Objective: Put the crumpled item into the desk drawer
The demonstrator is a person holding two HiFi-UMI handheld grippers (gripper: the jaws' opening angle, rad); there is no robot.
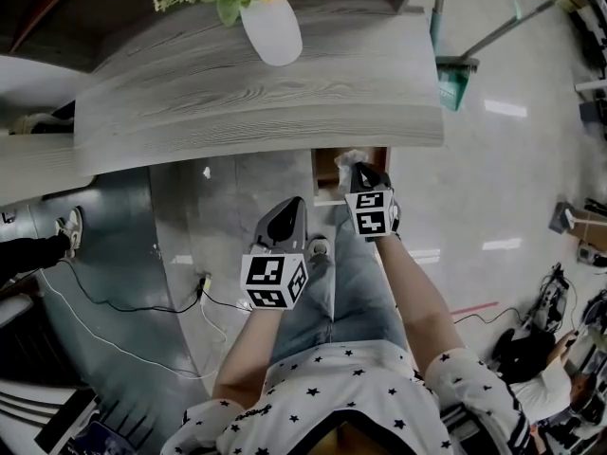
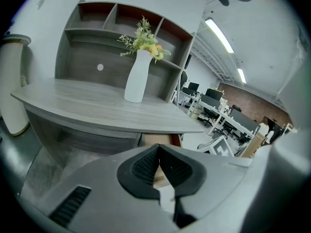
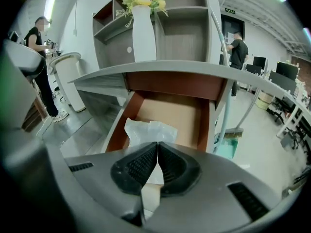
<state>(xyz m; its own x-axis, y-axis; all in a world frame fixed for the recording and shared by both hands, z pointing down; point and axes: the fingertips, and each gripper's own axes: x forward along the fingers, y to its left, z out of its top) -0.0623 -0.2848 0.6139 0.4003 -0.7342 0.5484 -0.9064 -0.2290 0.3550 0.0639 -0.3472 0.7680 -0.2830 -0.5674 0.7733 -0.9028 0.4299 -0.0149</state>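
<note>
Two hand-held grippers work at the front edge of a grey desk (image 1: 256, 93), where a white vase (image 1: 272, 31) of flowers stands. The right gripper (image 3: 157, 147) has its jaws pinched together on the crumpled item (image 3: 148, 130), a white wad that sticks out past the jaw tips and hangs over the near left part of the open drawer (image 3: 180, 115), not yet lying on the brown bottom. The left gripper (image 2: 159, 149) hangs lower and to the left, jaws closed on nothing.

The wad looks thin, light and soft, like tissue or film. It should crush rather than break, so a pinch across a bunched fold is hold enough. Being so light, it may cling to the ribbed pads when the jaws part.
</note>
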